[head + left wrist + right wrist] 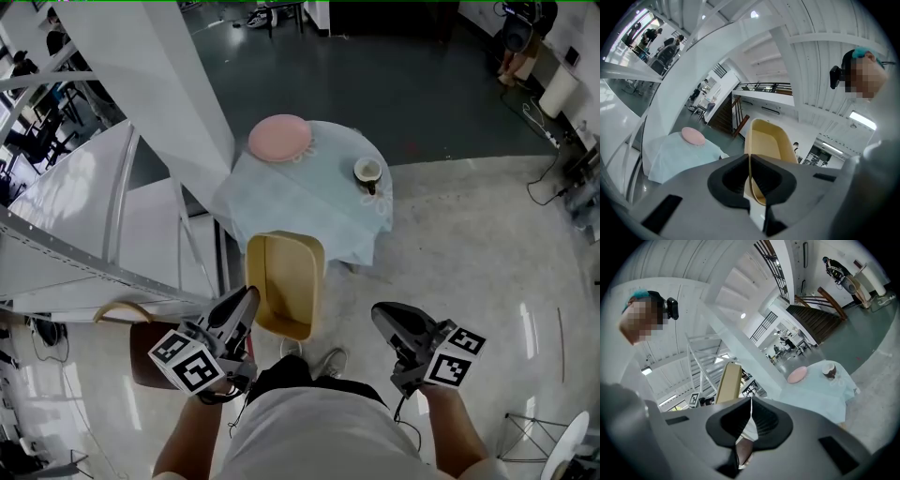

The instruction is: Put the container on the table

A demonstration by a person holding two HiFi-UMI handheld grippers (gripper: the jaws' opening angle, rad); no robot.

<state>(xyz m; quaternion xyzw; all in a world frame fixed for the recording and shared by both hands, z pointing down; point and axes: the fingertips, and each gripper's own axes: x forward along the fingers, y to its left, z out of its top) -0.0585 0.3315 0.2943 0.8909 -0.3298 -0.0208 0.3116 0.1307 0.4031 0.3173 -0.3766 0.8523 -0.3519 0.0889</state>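
A yellow oblong container point(286, 279) hangs in the air in front of me, short of the round table point(319, 211) with its pale blue cloth. My left gripper point(249, 299) is shut on the container's near left rim. In the left gripper view the container's rim point(754, 140) runs down between the closed jaws of the left gripper point(750, 182). My right gripper point(379, 315) is held to the right of the container, apart from it. The right gripper point(750, 414) is shut with nothing between its jaws, and the container point(729, 380) shows side-on to its left.
On the table lie a pink plate point(279, 137) at the far left and a small cup point(367, 172) at the right. A white slanted staircase structure point(141, 112) rises close to the table's left. A brown stool point(150, 352) stands by my left leg.
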